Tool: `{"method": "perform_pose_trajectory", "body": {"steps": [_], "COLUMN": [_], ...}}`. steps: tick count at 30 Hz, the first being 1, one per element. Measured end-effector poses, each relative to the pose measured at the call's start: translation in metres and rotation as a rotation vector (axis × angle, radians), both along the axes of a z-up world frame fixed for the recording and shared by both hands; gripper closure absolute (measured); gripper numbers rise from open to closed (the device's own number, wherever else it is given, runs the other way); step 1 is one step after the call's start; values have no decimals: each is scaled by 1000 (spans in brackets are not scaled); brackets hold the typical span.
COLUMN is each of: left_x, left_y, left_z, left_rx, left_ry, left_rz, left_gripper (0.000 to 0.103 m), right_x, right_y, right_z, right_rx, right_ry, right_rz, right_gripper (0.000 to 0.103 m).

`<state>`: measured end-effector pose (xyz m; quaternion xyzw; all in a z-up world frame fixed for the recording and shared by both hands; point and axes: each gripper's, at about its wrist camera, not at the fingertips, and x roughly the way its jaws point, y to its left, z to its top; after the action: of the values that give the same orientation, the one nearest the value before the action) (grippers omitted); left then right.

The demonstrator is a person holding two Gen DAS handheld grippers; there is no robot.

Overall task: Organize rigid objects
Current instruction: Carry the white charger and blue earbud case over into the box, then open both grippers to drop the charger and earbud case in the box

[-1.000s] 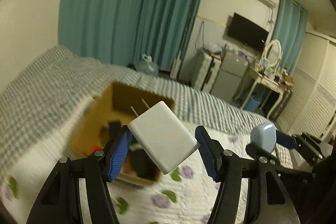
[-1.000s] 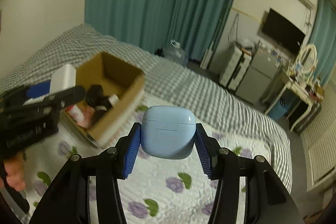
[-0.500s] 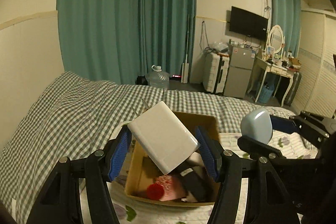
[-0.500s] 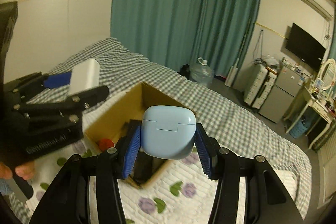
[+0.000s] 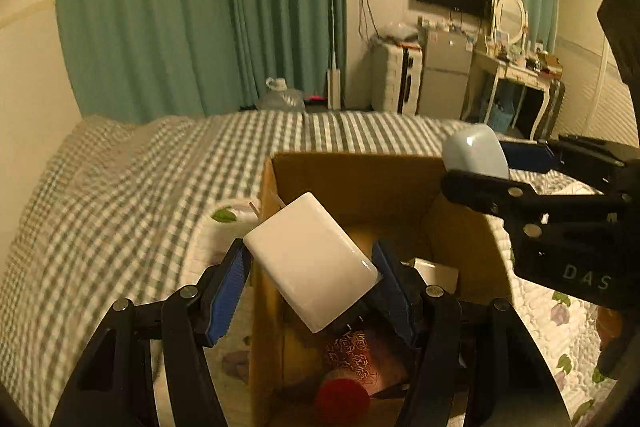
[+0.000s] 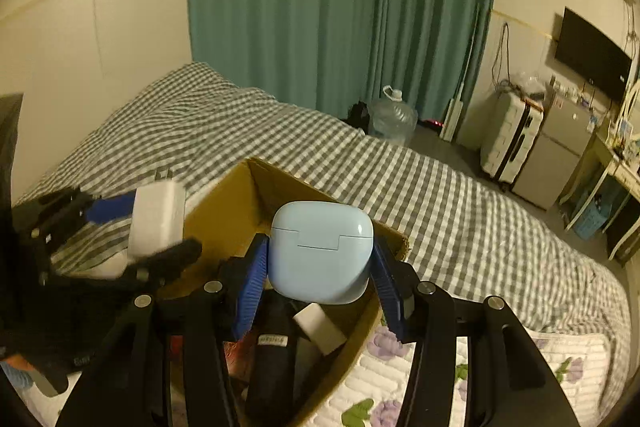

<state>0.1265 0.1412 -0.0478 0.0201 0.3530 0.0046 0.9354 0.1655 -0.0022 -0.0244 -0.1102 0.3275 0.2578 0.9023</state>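
Observation:
My left gripper (image 5: 310, 273) is shut on a white power adapter (image 5: 310, 261), held tilted above the left part of an open cardboard box (image 5: 360, 179). My right gripper (image 6: 320, 275) is shut on a light blue earbud case (image 6: 320, 251), held above the same box (image 6: 224, 211). The right gripper and its case (image 5: 474, 153) show at the right of the left wrist view, over the box's right wall. The left gripper and adapter (image 6: 156, 223) show at the left of the right wrist view. The box holds a red-capped item (image 5: 342, 401), a dark object (image 6: 272, 347) and a white block (image 6: 320, 329).
The box sits on a bed with a grey checked cover (image 6: 440, 195) and a white floral quilt (image 6: 520, 379). Teal curtains (image 6: 340, 7), a water jug (image 6: 390, 115), a suitcase (image 6: 510, 139), a small fridge (image 5: 444, 79) and a dressing table (image 5: 516, 75) stand beyond the bed.
Both grippers have moved in over the box, which now lies closer and more directly beneath them. Each keeps its hold on its object.

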Motion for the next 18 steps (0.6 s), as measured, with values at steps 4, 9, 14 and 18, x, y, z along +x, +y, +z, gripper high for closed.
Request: {"method": "perform_pose_trajectory", "body": {"steps": [4, 9, 14, 18], "left_x": [16, 21, 29, 29], "left_y": [-3, -8, -8, -14], "left_z": [-12, -24, -34, -41], "left_rx": [-25, -3, -1, 25], "left_ry": [38, 68, 112, 130], "left_rz": [-22, -43, -39, -54], "left_gripper": [39, 39, 39, 39], "right_x": [19, 32, 41, 43], "right_y": [8, 14, 19, 21], "right_z": [-17, -35, -50, -62], "right_rx": [-11, -29, -39, -57], "right_ry": [19, 32, 54, 73], "right_rz": [-5, -9, -17, -22], "right_gripper": [52, 52, 52, 52]}}
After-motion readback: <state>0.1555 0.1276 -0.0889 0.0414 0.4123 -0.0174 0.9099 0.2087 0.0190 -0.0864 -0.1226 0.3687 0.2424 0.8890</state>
